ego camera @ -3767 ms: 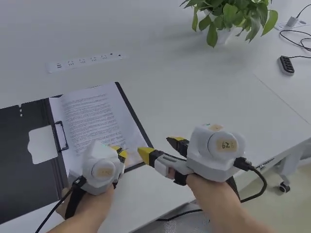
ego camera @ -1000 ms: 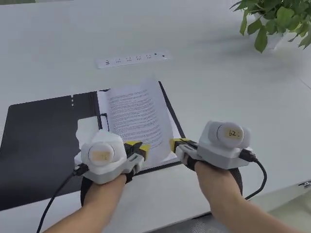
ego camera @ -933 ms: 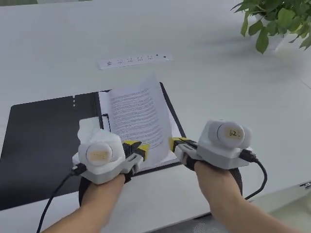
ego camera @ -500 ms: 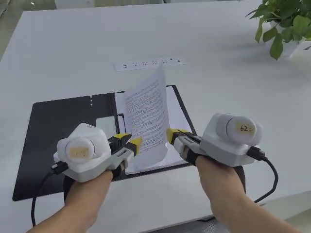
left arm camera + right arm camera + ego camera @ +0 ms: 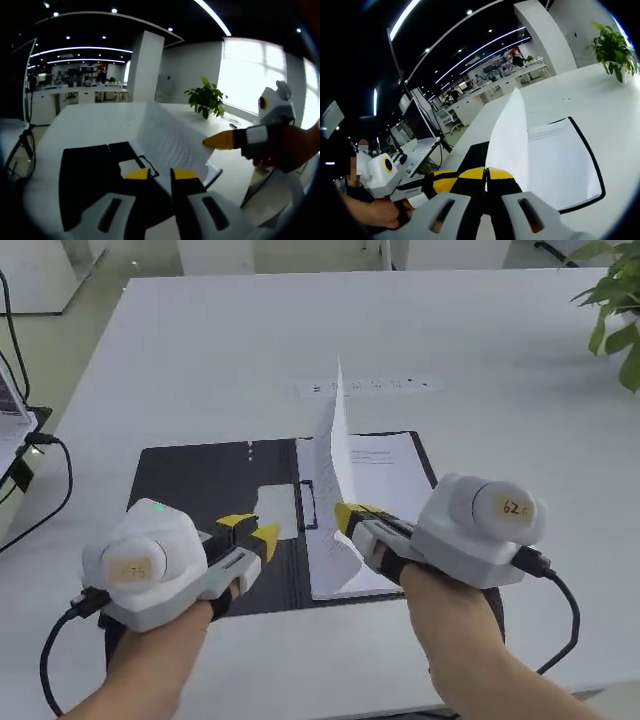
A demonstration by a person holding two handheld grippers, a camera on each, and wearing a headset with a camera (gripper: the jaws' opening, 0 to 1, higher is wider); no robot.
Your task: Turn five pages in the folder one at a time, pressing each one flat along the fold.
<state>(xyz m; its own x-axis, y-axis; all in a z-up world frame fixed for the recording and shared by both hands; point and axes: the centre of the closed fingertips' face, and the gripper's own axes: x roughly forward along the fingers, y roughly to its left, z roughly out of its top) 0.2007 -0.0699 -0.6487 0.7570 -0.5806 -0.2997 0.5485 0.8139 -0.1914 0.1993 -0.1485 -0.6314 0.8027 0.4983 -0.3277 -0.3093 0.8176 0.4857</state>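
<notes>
Folder lies open on the white table. Its black left cover is flat, and a stack of printed sheets rests on its right half. One page stands almost upright over the middle of the folder, close to the metal clip. Its free edge points up and its lower part bends down toward the stack.

The right gripper has this page by the near lower corner. In the right gripper view its two yellow-tipped jaws are pressed together and the edge of the paper is pinched between them. The lifted sheet rises straight from the jaws and hides part of the folder behind it.

The left gripper is over the black left cover, just beside the clip and near the right gripper, but apart from it. Its jaws stand a little apart, with a narrow gap between the yellow tips, and nothing is between them. From the left gripper view I cannot tell if the tips touch the cover or are only above it. A small white sheet lies on the left cover, beside these tips.

Beyond the folder a white power strip lies on the table. A green plant is at the far right, well apart from the work. A black cable hangs by the left edge of the table.
</notes>
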